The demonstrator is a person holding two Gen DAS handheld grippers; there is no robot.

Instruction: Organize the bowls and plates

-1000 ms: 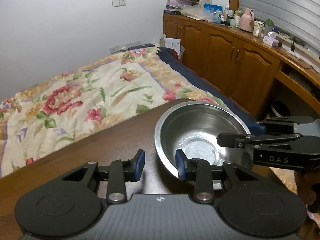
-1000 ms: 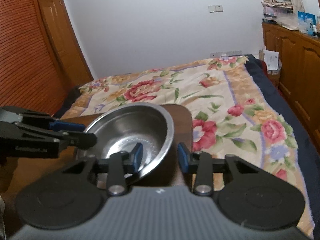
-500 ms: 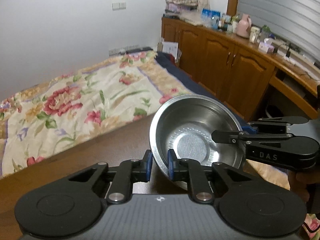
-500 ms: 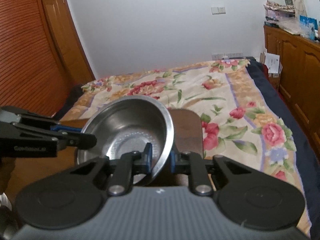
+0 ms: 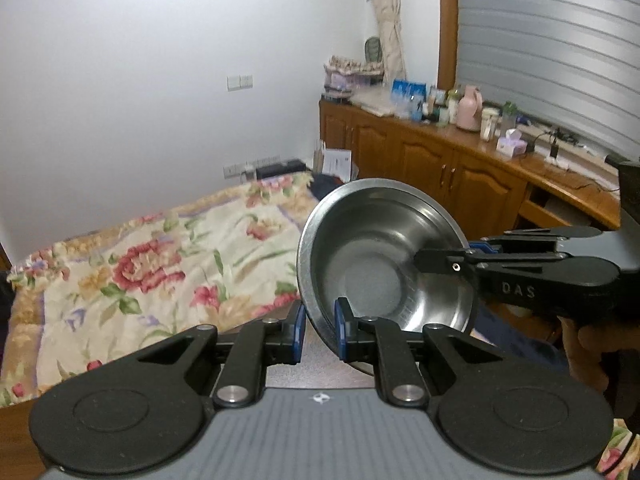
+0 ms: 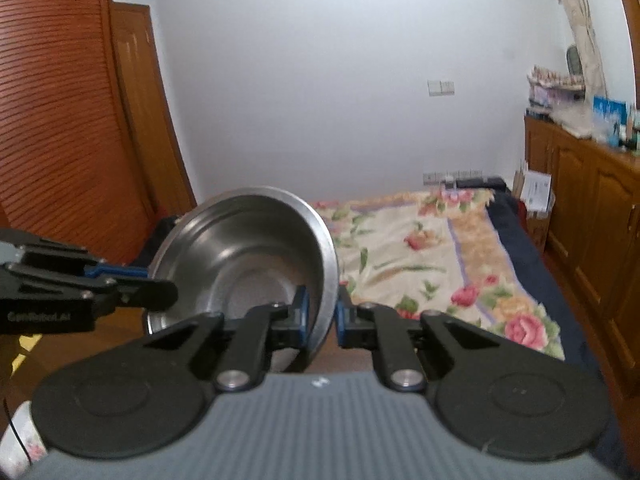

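The round shiny stainless-steel bowl (image 5: 386, 258) hangs tilted in the air above the brown wooden surface (image 5: 16, 432), before the floral-quilted bed (image 5: 160, 264). The left claw (image 5: 319, 330) pinches its near rim; the right claw (image 6: 322, 316) is clamped on the opposite rim.

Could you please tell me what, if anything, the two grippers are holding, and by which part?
Both hold the one steel bowl by its rim: the left gripper pinches the rim nearest its camera, the right gripper the opposite side.
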